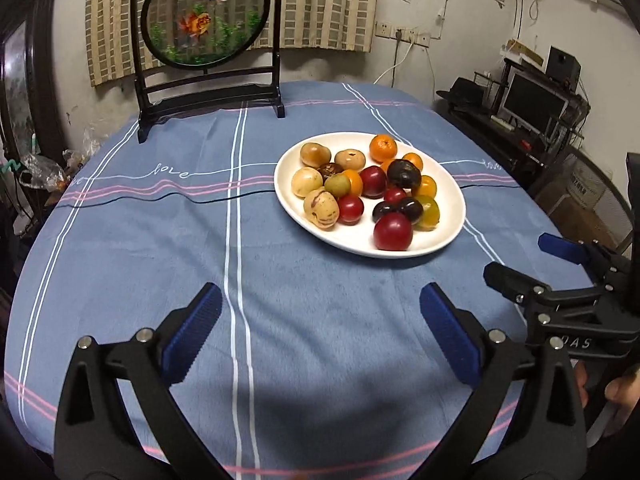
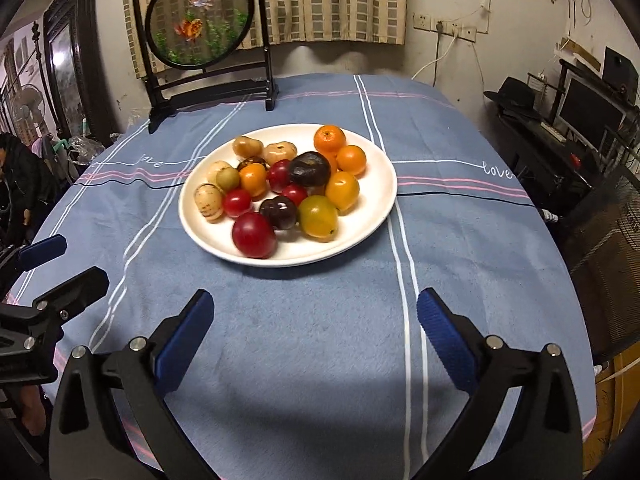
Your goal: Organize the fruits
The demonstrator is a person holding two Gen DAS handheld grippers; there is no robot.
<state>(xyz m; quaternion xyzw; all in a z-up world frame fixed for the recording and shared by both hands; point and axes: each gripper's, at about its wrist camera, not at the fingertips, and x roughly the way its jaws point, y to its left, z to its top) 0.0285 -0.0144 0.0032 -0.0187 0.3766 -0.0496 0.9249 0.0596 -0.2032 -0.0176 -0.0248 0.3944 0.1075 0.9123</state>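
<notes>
A white oval plate point(image 1: 448, 236) point(image 2: 372, 216) on the blue tablecloth holds several mixed fruits: oranges point(image 1: 383, 148) point(image 2: 329, 138), red plums point(image 1: 393, 231) point(image 2: 253, 235), dark plums point(image 1: 404, 174) point(image 2: 309, 168), tan fruits point(image 1: 321, 209) point(image 2: 208, 201) and a green-yellow one point(image 2: 318, 217). My left gripper point(image 1: 320, 332) is open and empty over bare cloth, short of the plate. My right gripper point(image 2: 316, 328) is open and empty, also in front of the plate. Each gripper shows at the edge of the other's view, the right one point(image 1: 520, 260) and the left one point(image 2: 72, 260).
A black-framed round goldfish screen point(image 1: 206, 12) point(image 2: 200, 14) stands at the table's far edge. A dark shelf with a monitor point(image 1: 532, 108) point(image 2: 588, 112) is off the right side. Clutter sits past the left edge point(image 1: 40, 172).
</notes>
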